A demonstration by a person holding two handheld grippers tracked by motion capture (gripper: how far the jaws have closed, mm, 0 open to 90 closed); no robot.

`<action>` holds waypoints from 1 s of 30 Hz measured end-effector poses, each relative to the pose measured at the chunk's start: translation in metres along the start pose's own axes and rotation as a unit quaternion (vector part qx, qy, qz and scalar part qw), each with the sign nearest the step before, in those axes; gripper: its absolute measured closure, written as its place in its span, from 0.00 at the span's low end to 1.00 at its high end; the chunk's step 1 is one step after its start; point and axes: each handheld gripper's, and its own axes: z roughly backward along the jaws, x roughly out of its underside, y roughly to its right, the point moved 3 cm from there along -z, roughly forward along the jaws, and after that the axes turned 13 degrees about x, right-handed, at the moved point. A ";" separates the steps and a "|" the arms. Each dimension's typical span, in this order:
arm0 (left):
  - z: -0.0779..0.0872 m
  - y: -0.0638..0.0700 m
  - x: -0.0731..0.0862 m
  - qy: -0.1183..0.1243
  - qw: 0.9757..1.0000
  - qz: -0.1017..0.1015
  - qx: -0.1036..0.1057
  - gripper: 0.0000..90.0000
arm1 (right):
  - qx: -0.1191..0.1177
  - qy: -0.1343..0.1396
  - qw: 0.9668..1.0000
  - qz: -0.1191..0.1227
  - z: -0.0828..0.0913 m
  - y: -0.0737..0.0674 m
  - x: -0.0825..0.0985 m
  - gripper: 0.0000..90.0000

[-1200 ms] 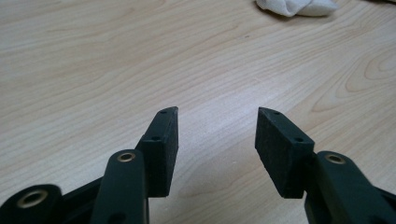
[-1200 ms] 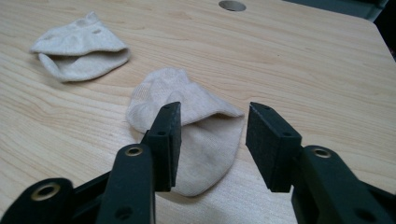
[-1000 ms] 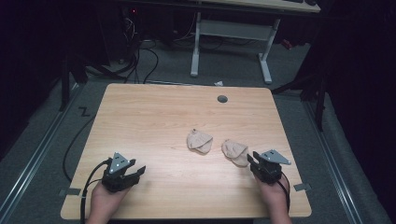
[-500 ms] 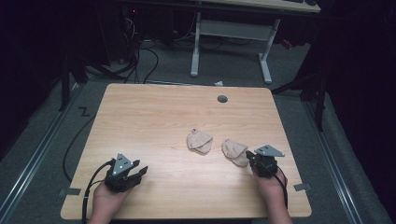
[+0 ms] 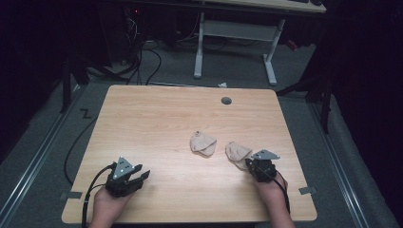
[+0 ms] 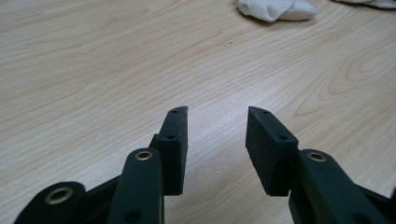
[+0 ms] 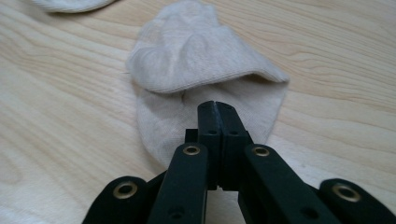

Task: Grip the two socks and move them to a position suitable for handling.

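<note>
Sock [image 7: 205,70] lies flat on table [image 5: 157,118] (closed right tongs [image 7: 215,106] over it).

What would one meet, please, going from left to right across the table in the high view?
Left hand-held gripper → left sock → right sock → right hand-held gripper, whose shut jaws sit at the right sock's near edge.

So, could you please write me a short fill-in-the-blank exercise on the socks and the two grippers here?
1. The number of beige socks on the wooden table is ____.
2. The right gripper, over the near sock, has its jaws ____.
3. The left gripper has its jaws ____, with only bare wood between them.

Missing words: two; shut; open
</note>
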 end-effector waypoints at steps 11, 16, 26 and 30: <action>-0.002 0.003 -0.001 -0.001 1.000 -0.002 0.003 0.64 | -0.044 0.017 0.998 0.048 0.012 -0.036 -0.001 1.00; -0.002 0.004 -0.001 -0.001 1.000 -0.001 0.004 0.62 | -0.068 0.022 0.996 0.058 0.016 -0.053 -0.003 1.00; -0.003 0.004 -0.001 0.000 1.000 0.000 0.007 0.62 | -0.125 0.034 0.987 0.100 0.027 -0.097 -0.009 1.00; -0.003 0.004 -0.002 0.003 1.000 0.002 0.011 0.61 | -0.117 0.069 0.986 0.097 0.040 -0.095 -0.019 1.00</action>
